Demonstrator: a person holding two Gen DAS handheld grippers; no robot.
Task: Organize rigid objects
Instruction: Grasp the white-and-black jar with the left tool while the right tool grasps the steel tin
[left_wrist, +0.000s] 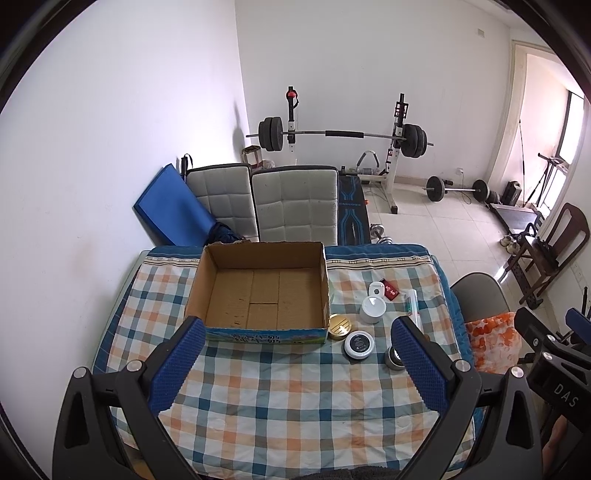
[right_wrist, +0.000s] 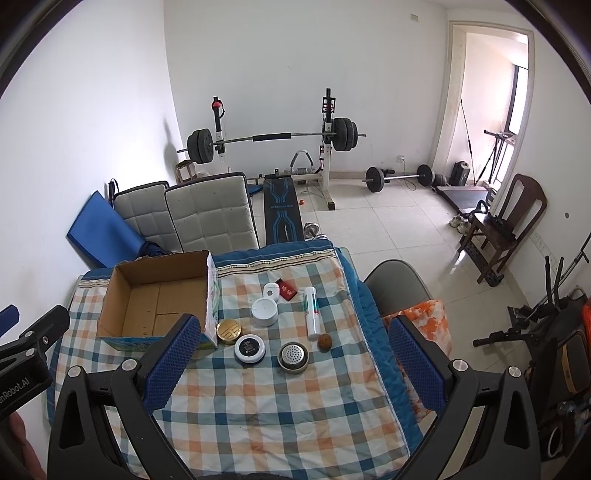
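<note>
Both tools were held above the near edge of the tabletop with nothing between their blue pads. The left gripper (left_wrist: 297, 345) had its jaws spread wide, and so did the right gripper (right_wrist: 291, 341).

A checked cloth (right_wrist: 258, 406) covered the tabletop. The empty cardboard box (left_wrist: 258, 295) sat toward the far left corner, its top open. Right of it, the small things lay in a loose cluster (none inside the box). A gold round tin (right_wrist: 229, 331) lay just beside the box's near right corner, with a black-lidded white jar (right_wrist: 250, 348) near it and a metal perforated lid (right_wrist: 293, 357) further right. A small brown ball (right_wrist: 324, 340) rested at the near end of a white tube (right_wrist: 312, 312) toward the right edge. Behind these stood a white round container (right_wrist: 264, 311), then a small white case (right_wrist: 272, 290) touching a red packet (right_wrist: 287, 290), nearest the far edge.
</note>
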